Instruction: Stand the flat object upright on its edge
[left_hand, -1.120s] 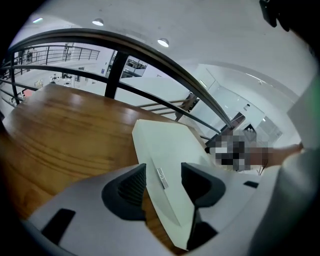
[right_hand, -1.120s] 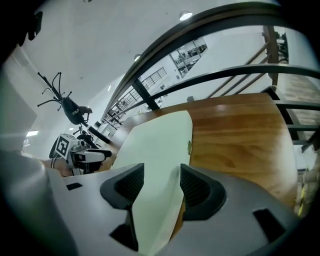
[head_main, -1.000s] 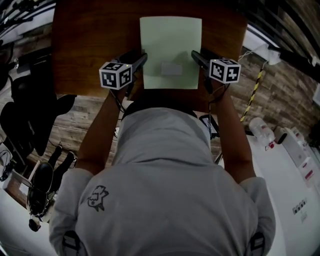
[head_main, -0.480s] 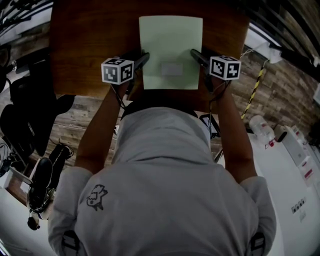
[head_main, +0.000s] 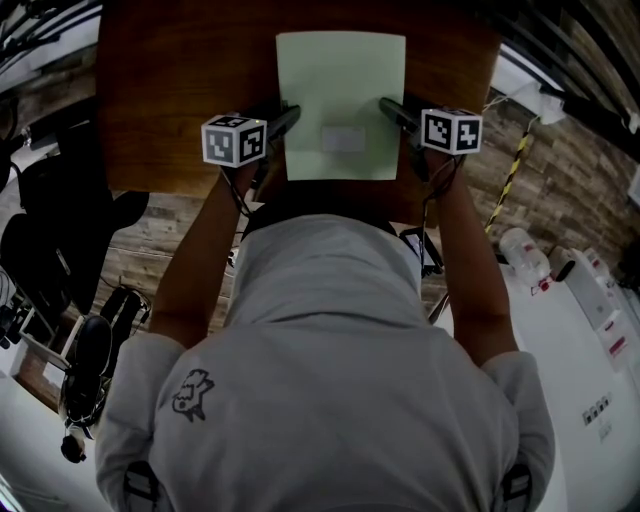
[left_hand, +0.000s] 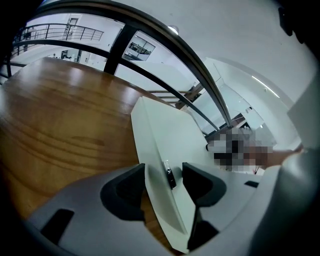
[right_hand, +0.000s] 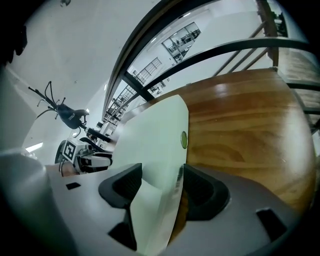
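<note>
The board (head_main: 340, 80) bears an indistinct patch (head_main: 343, 139), perhaps printed.

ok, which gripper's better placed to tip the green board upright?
Right, narrowly. The left gripper and right gripper straddle opposite side edges of the flat-lying green board, jaws just opened wider, unclamped. The board fills more of the right's gap; the left's shows slack beside one pad.

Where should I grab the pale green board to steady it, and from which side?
Take the board by a side edge, coming in sideways along its plane and pinching across its thin thickness. It stands on edge on the table, and only those edges are narrow enough.
</note>
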